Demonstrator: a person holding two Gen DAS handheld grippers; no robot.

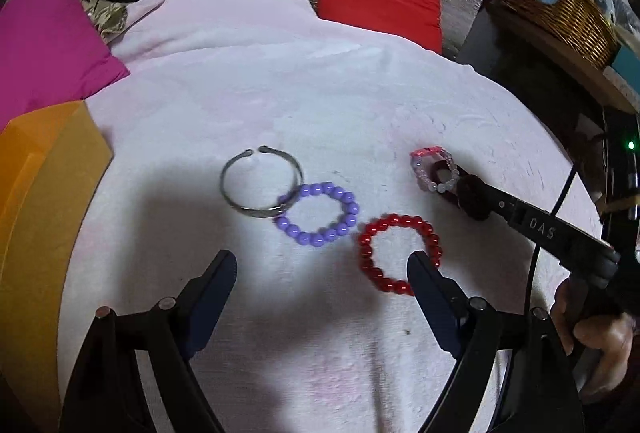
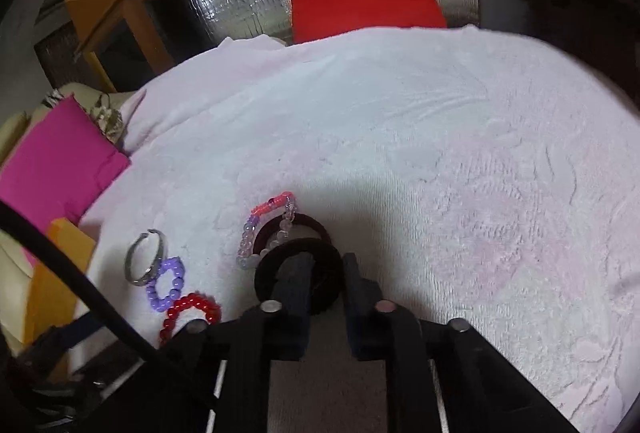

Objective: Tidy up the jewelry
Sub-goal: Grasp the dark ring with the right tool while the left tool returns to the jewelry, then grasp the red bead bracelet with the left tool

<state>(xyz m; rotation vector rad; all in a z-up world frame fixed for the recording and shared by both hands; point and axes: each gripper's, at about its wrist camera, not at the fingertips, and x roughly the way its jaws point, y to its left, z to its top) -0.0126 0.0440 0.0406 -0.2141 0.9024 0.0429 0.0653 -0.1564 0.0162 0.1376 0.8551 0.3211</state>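
On the pale pink towel [image 1: 320,105], the right gripper [image 2: 326,265] has its jaws closed on the rim of a dark hair tie [image 2: 300,273], which touches a second dark ring and a pale beaded bracelet [image 2: 260,229] near the towel's middle. The left gripper [image 1: 320,265] hovers wide apart and empty, one fingertip over the red bead bracelet [image 1: 394,253]. Toward the towel's left edge lie a purple bead bracelet [image 1: 320,213] and a silver cuff [image 1: 260,181], touching.
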